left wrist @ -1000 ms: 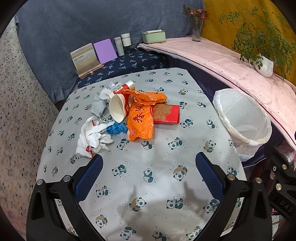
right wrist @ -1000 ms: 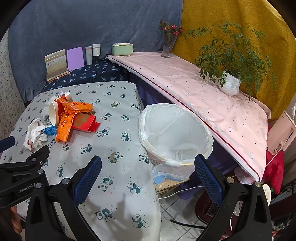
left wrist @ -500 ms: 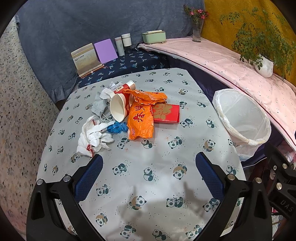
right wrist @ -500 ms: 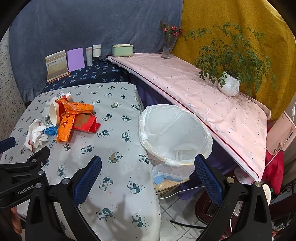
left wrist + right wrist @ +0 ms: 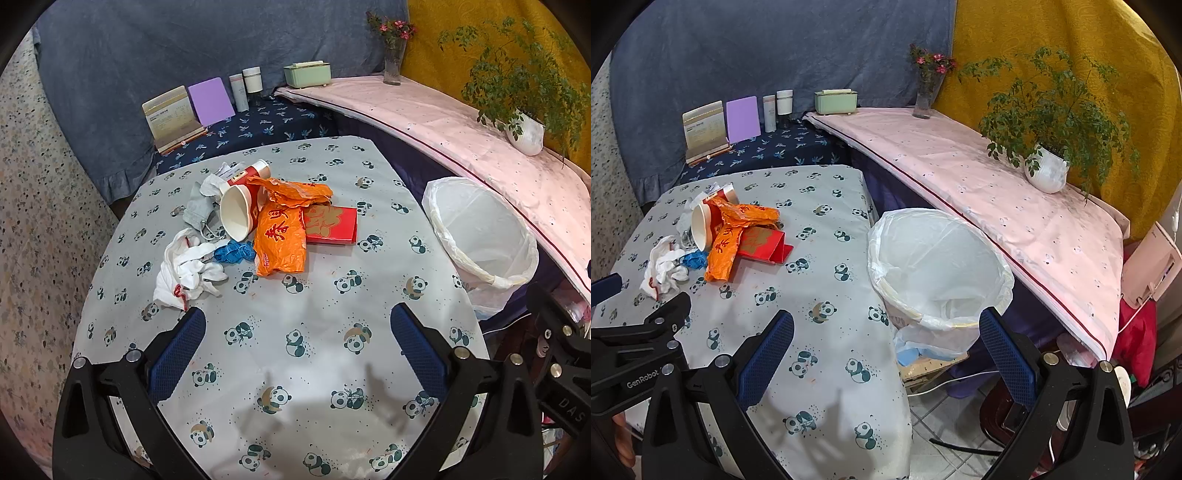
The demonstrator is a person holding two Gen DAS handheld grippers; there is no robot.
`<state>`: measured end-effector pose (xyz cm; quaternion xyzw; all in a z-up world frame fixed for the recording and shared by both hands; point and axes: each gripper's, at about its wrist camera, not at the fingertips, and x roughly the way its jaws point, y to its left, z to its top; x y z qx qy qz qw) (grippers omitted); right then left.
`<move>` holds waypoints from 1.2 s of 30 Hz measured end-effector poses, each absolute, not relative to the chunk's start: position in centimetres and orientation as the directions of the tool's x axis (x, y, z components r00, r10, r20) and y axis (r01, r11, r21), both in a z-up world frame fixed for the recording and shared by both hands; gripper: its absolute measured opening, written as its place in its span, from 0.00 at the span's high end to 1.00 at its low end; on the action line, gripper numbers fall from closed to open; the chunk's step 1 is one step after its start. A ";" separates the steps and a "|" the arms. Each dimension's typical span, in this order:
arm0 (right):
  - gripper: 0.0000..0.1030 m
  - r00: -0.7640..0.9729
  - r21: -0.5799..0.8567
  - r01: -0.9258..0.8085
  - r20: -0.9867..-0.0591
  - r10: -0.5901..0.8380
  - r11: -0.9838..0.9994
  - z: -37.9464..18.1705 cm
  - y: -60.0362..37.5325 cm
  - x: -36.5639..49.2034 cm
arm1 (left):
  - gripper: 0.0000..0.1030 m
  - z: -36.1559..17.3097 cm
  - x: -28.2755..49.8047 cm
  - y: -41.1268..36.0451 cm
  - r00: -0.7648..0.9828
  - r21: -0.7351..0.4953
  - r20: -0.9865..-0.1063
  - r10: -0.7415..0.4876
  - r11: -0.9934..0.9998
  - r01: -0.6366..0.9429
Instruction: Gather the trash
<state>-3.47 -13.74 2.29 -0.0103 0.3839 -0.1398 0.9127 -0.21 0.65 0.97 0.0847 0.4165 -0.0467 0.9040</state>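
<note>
A heap of trash lies on the panda-print table [image 5: 295,369]: a tipped paper cup [image 5: 236,212], an orange plastic bag [image 5: 282,236], a red envelope box [image 5: 332,225], a blue scrap [image 5: 232,253], white crumpled plastic [image 5: 184,269] and a grey mask [image 5: 197,212]. The heap also shows in the right wrist view [image 5: 731,232]. A bin lined with a white bag [image 5: 938,269] stands beside the table's right edge [image 5: 480,232]. My left gripper [image 5: 295,343] is open and empty, short of the heap. My right gripper [image 5: 884,354] is open and empty, near the bin.
A pink-covered bench [image 5: 979,184] runs along the right with a potted plant [image 5: 1045,170], a flower vase [image 5: 925,92] and a green box [image 5: 836,101]. Cards and bottles [image 5: 207,103] stand behind the table. Tiled floor and cables [image 5: 953,424] lie below the bin.
Both views have shifted only slightly; the heap sits a touch higher in frame. Nothing was grasped or moved.
</note>
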 end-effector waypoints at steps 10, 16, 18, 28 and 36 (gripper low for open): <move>0.07 0.671 -0.124 0.250 -0.693 -0.264 0.960 2.5 -13.9 -3.9 | 0.07 1.1 -0.4 0.6 0.649 0.113 -0.761 -0.016 0.981 0.156; 0.07 0.671 -0.124 0.250 -0.693 -0.264 0.960 2.5 -13.9 -3.9 | 0.07 1.1 -0.4 0.6 0.649 0.112 -0.761 -0.015 0.981 0.155; 0.07 0.671 -0.123 0.250 -0.693 -0.264 0.960 2.5 -13.9 -3.9 | 0.07 1.1 -0.5 0.6 0.649 0.112 -0.761 -0.016 0.981 0.155; 0.07 0.670 -0.124 0.251 -0.694 -0.265 0.960 2.5 -13.8 -3.9 | 0.07 1.0 -0.8 0.5 0.649 0.109 -0.760 -0.018 0.982 0.155; 0.07 0.667 -0.126 0.245 -0.698 -0.261 0.961 2.2 -13.0 -3.5 | 0.07 0.6 0.0 2.2 0.631 0.085 -0.776 -0.013 0.989 0.125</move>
